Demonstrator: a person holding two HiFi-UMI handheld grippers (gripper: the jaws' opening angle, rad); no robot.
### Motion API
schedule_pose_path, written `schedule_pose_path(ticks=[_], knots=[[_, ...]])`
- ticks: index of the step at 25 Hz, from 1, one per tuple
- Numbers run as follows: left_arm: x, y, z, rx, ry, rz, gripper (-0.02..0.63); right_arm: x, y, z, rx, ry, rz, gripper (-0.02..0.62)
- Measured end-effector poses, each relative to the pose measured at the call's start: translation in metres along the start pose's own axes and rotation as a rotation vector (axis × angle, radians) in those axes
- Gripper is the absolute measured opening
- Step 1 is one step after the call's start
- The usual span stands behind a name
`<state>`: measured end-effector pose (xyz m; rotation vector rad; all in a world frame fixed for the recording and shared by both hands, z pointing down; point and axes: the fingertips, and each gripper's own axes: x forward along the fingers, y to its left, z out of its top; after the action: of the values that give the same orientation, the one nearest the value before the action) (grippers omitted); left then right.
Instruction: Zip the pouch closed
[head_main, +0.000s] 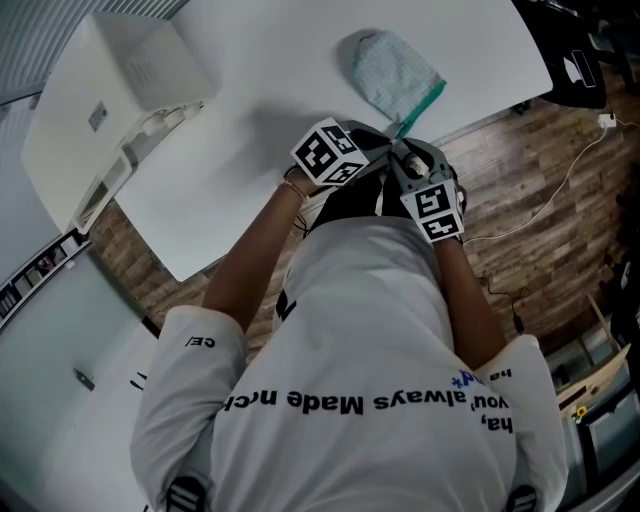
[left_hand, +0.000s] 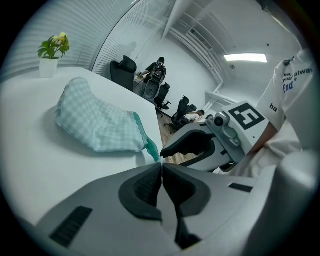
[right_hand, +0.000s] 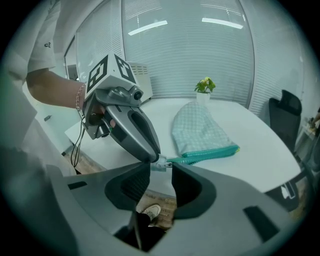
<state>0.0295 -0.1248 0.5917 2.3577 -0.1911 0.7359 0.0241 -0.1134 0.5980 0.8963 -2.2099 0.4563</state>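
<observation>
A pale green checked pouch (head_main: 393, 72) lies on the white table (head_main: 250, 150), its teal zipper edge (head_main: 425, 100) facing the table's near edge. In the left gripper view the pouch (left_hand: 97, 122) lies just ahead, and my left gripper (left_hand: 161, 165) is shut on the tip of the zipper's teal tail (left_hand: 151, 150). The right gripper view shows that tail (right_hand: 202, 157) stretched from the pouch (right_hand: 200, 130) to the left gripper (right_hand: 152, 156), with a small metal slider (right_hand: 161, 164) at its end. My right gripper (right_hand: 161, 169) is open, its jaws either side of the slider without pressing it.
A white machine (head_main: 130, 80) stands at the table's far left. A small potted plant (right_hand: 204, 90) sits behind the pouch. Both grippers (head_main: 400, 155) hang at the table's near edge over wooden floor (head_main: 530, 160), where a white cable (head_main: 560, 190) runs. Office chairs (left_hand: 150, 87) stand beyond.
</observation>
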Motion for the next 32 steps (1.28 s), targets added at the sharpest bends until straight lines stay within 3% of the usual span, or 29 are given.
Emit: schedule_pose_path(ticks=[11,25,29,32], knots=[[-0.002,-0.014,-0.005,-0.061,0.000,-0.120,0.025,-0.001,0.005,-0.006,-0.027,-0.015,0.043,0.123],[-0.001,-0.011,-0.005,-0.078,-0.010,-0.074,0.025,-0.009,-0.001,-0.014,0.145,-0.015,0.040,0.115],[-0.001,-0.012,-0.007,-0.076,-0.002,-0.080,0.025,-0.008,-0.006,-0.020,0.169,-0.020,0.024,0.043],[0.002,-0.018,-0.010,-0.064,0.014,-0.093,0.025,-0.008,-0.007,-0.014,0.158,-0.030,0.021,0.038]])
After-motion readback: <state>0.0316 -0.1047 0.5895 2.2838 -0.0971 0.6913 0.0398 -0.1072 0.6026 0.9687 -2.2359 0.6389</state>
